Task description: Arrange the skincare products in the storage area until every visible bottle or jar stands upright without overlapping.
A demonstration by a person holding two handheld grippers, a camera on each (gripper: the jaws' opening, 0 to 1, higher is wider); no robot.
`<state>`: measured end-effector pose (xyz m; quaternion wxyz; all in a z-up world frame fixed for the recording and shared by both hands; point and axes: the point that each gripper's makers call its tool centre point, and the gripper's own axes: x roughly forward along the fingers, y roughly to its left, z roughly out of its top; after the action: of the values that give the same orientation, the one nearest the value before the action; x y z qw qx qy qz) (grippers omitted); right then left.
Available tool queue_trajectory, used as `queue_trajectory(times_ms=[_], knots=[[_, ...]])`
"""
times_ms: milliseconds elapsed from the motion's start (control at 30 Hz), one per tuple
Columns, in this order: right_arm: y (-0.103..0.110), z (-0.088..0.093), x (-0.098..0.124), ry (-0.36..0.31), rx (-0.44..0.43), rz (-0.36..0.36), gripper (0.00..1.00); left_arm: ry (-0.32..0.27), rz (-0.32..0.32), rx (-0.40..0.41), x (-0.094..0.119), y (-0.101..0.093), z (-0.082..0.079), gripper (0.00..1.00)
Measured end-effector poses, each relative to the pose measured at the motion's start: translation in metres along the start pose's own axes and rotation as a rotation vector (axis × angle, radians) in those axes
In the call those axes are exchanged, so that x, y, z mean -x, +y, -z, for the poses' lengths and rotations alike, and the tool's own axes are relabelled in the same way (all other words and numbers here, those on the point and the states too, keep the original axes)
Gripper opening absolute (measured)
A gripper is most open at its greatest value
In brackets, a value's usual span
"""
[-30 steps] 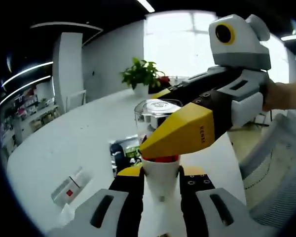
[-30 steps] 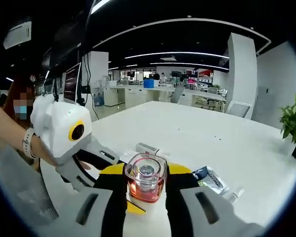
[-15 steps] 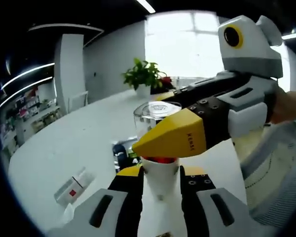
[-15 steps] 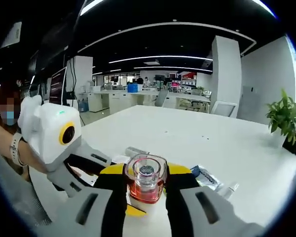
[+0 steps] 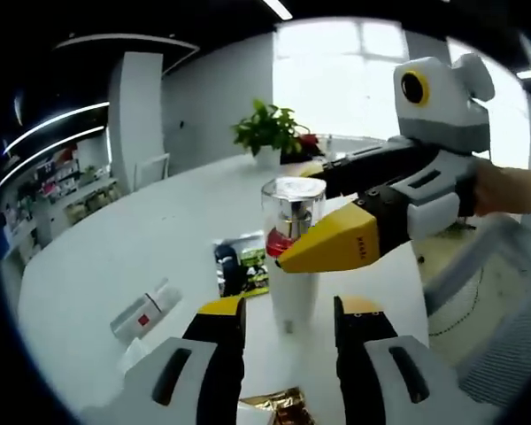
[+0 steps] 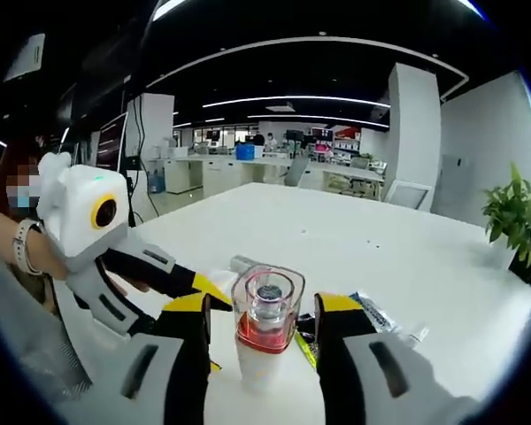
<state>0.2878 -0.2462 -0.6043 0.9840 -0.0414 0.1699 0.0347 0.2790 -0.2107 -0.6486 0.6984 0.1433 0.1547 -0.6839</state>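
Observation:
A skincare bottle (image 5: 294, 266) with a white body, red liquid and a clear square cap stands upright on the white table (image 5: 115, 248). My left gripper (image 5: 289, 310) is open, its yellow-tipped jaws apart on either side of the bottle's base with a gap at each side. My right gripper (image 5: 294, 217) reaches in from the right and straddles the bottle's upper part. In the right gripper view the bottle (image 6: 265, 328) stands between the open jaws of my right gripper (image 6: 265, 305) without touching them. The left gripper (image 6: 219, 329) comes in from the left, held by a hand.
A white box with a red label (image 5: 142, 310) lies to the left. Dark sachets (image 5: 239, 266) lie behind the bottle, and a brown wrapper (image 5: 279, 409) is near the bottom edge. A potted plant (image 5: 270, 133) stands at the far end. A sachet (image 6: 376, 314) lies at right.
Both grippers were shut on the bottle and have now opened. The left gripper has drawn back a little, leaving the bottle standing on the table.

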Motion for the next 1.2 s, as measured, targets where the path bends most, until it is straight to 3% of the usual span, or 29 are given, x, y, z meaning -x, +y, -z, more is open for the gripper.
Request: queue_trajectory(times_ms=[433,667,933,1200], knots=[[0.006,0.008,0.023,0.052,0.011,-0.042,0.86,0.034,-0.067,0.059,0.048,0.002,0.015,0.55],[0.012,0.012,0.036,0.081,0.061,-0.065,0.99,0.019,-0.072,0.103,0.070,-0.004,0.016,0.66],[0.018,0.026,0.046,0.144,0.056,-0.095,1.00,0.020,-0.106,0.136,0.091,-0.006,0.019,0.77],[0.019,0.025,0.054,0.130,0.086,-0.077,1.00,0.013,-0.175,0.164,0.111,-0.001,0.026,0.88]])
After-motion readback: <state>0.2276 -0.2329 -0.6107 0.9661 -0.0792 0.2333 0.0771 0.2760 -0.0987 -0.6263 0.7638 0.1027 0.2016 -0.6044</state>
